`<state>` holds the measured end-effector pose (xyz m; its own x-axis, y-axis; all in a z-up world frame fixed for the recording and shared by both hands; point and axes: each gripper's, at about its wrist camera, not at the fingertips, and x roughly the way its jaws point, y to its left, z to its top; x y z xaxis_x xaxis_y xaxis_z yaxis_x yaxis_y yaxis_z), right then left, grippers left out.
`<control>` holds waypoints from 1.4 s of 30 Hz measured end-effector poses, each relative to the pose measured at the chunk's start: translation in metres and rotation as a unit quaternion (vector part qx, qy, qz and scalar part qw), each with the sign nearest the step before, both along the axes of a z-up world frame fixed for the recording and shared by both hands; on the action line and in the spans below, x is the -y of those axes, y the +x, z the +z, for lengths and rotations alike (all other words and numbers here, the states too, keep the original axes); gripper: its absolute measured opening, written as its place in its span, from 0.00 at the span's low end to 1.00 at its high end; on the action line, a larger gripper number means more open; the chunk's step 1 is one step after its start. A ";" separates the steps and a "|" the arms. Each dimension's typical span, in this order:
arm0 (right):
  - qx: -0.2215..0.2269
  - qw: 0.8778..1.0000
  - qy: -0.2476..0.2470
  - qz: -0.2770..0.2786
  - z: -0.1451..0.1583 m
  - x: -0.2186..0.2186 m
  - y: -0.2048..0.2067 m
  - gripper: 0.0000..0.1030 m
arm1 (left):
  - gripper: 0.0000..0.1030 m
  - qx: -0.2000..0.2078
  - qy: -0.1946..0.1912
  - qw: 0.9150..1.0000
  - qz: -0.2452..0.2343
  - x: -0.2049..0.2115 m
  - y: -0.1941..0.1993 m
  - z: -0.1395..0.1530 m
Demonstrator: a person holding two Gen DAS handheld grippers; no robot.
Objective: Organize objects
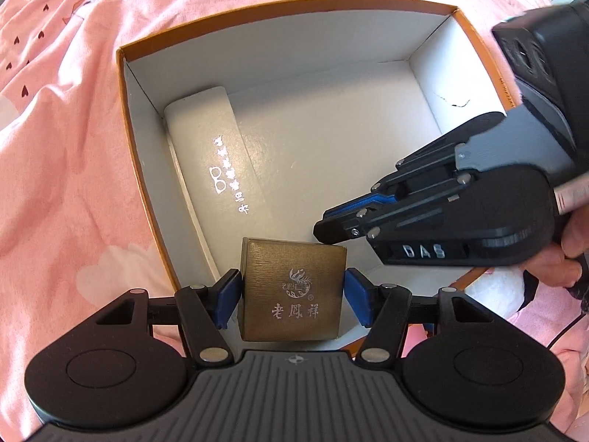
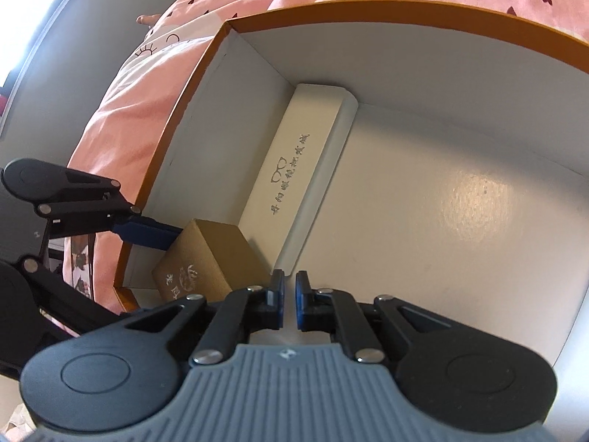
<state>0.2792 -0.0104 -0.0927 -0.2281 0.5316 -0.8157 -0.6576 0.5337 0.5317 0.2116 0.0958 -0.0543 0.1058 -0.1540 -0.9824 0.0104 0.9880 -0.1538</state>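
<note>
A large open box (image 1: 121, 73) with orange outer walls and a white inside lies on the pink bedding; it also shows in the right wrist view (image 2: 368, 7). A white glasses case (image 1: 217, 154) lies along its left wall, also in the right wrist view (image 2: 294, 169). My left gripper (image 1: 291, 298) is shut on a small bronze-gold box (image 1: 292, 291) with Chinese lettering, holding it inside the big box near the front wall; the small box (image 2: 210, 258) shows in the right wrist view. My right gripper (image 2: 289, 300) is shut and empty, low inside the big box beside the small box; it also shows in the left wrist view (image 1: 327, 226).
Pink bedding (image 1: 66, 110) with small dark hearts surrounds the box. A grey wall or frame (image 2: 55, 55) runs beyond the bed's edge at the left of the right wrist view. The person's hand (image 1: 574, 228) holds the right gripper's handle.
</note>
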 end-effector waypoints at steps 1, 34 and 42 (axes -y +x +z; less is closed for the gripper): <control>-0.008 1.000 0.000 -0.007 -0.001 0.001 0.002 0.09 | 0.68 0.010 -0.001 1.000 -0.002 0.000 -0.003 0.001; -0.164 0.978 -0.022 -0.126 -0.020 0.026 0.028 0.38 | 0.20 0.015 0.013 0.999 -0.042 0.012 -0.025 -0.007; -0.210 0.969 -0.014 -0.132 -0.035 0.026 0.036 0.39 | 0.36 0.023 -0.022 0.999 -0.035 0.005 -0.015 -0.005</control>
